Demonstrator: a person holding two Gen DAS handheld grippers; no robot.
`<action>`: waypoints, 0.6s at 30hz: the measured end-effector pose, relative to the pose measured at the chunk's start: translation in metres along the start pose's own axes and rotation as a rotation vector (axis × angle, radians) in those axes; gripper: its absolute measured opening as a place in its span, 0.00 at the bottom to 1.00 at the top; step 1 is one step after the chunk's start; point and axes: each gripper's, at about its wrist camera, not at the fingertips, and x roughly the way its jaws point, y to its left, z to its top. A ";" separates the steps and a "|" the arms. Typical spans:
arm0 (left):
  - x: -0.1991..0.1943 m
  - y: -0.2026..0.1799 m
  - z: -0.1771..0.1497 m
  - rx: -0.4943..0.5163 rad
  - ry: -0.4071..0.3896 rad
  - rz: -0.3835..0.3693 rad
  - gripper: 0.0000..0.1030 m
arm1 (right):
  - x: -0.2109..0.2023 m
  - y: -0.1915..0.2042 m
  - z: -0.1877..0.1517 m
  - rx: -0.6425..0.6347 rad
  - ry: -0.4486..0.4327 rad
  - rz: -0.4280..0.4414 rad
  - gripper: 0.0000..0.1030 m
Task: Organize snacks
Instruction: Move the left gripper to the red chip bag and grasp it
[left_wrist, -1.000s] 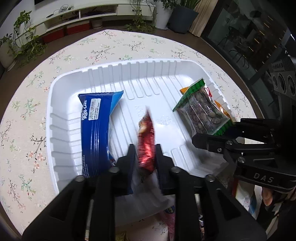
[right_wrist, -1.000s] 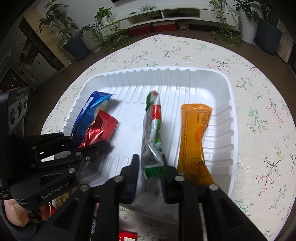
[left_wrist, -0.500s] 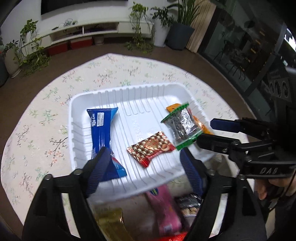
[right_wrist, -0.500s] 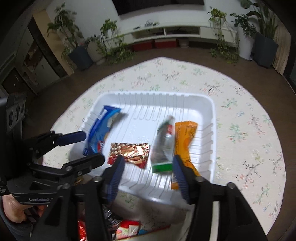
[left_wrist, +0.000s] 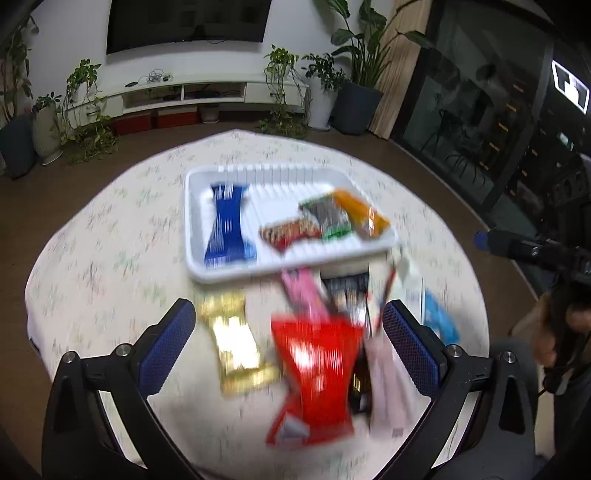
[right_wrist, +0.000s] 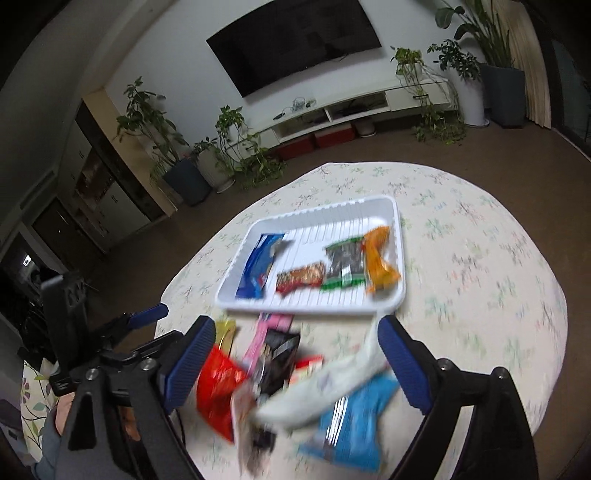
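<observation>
Because both views blur, no snack label reads.

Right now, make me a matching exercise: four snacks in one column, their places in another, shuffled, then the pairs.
Snacks:
1. blue pack
2. orange pack
3. gold pack
4. red bag

Places:
A. on the cloth, between the left gripper's open jaws
B. at the tray's right end
C. at the tray's left end
D. on the cloth, left of the red bag

Pairs: 1-C, 2-B, 3-D, 4-A
</observation>
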 end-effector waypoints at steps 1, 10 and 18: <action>-0.003 -0.001 -0.010 -0.011 0.007 0.009 1.00 | -0.004 0.001 -0.010 0.001 -0.005 0.001 0.89; -0.007 -0.004 -0.084 -0.149 0.062 0.014 1.00 | -0.021 0.018 -0.096 -0.016 0.004 -0.039 0.89; 0.002 -0.028 -0.076 -0.040 0.071 0.066 0.99 | -0.016 0.027 -0.112 -0.040 0.023 -0.068 0.79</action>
